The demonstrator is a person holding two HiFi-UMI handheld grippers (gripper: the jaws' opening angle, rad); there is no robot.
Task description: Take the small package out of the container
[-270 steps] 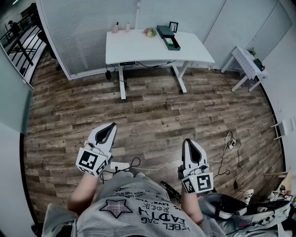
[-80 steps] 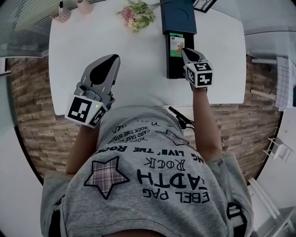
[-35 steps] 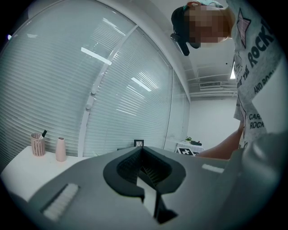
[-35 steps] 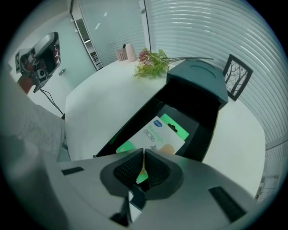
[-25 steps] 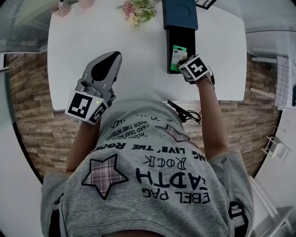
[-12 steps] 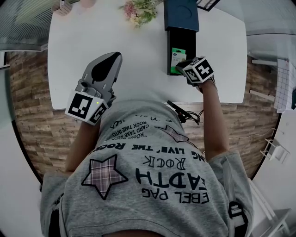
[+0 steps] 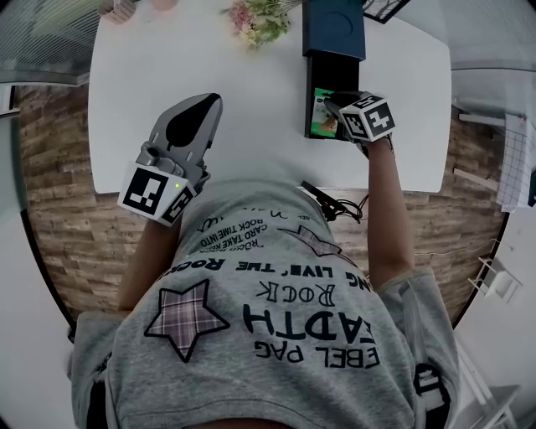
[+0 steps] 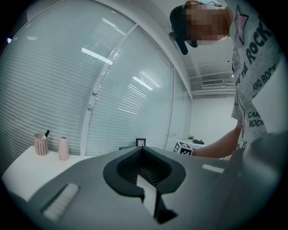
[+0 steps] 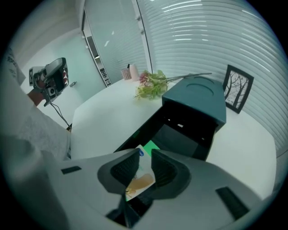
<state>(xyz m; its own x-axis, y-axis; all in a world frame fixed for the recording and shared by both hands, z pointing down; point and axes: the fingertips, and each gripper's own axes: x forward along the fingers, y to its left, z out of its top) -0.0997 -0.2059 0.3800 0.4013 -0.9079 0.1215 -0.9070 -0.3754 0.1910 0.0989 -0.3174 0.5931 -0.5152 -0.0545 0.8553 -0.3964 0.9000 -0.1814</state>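
Note:
A dark container (image 7: 333, 29) stands at the back of the white table (image 7: 209, 67), its drawer (image 7: 311, 92) pulled out toward me. My right gripper (image 7: 333, 102) hangs over the drawer, pointing steeply down. The small green-and-white package (image 7: 322, 116) sits between its jaws. In the right gripper view the package (image 9: 140, 179) slants between the pads above the drawer (image 9: 135, 132) of the container (image 9: 198, 101). This right gripper (image 9: 144, 155) has just been opening slightly, and its pads still touch the package. My left gripper (image 7: 209, 98) is shut and empty over the table's left half, and its jaws (image 8: 141, 148) meet.
A flower bunch (image 7: 255, 18) lies left of the container, with pink cups (image 7: 117, 8) at the far left corner. A picture frame (image 9: 237, 87) stands behind the container. The table's front edge runs close to my body, and a cable (image 7: 331, 205) hangs below it.
The right gripper has shifted a little right and up and tipped over, so the package now shows its printed face. The left gripper has not moved.

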